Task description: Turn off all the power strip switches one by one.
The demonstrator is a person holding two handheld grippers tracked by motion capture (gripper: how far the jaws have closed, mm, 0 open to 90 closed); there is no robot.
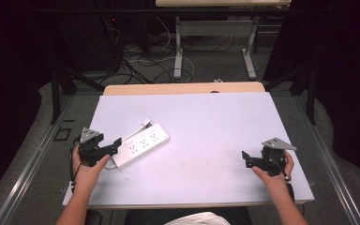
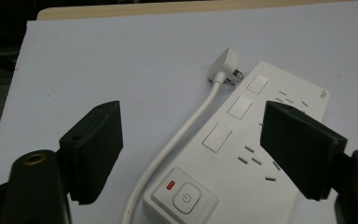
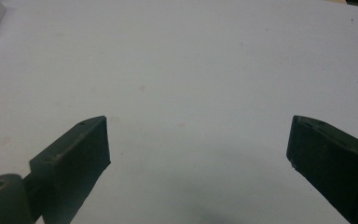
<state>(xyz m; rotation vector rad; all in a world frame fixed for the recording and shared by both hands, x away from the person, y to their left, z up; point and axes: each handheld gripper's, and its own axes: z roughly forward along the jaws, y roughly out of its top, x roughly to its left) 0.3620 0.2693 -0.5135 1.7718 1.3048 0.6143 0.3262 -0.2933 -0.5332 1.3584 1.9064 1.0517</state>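
White table (image 1: 206,140), white power strip (image 2: 242,154) with corded plug, both tongs released.

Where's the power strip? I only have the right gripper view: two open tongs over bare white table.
Observer: The high view has the power strip on the left half of the table, lying at a slant just in front of the left tongs.
Operator: Is the left one holding it?
Observer: No. In the left gripper view the left tongs stand open with the strip's switch end between the jaws, and neither pad touches it.
Operator: Is the cable loose?
Observer: Its white cable runs along the strip's side, and the plug lies on the table at the strip's far end.
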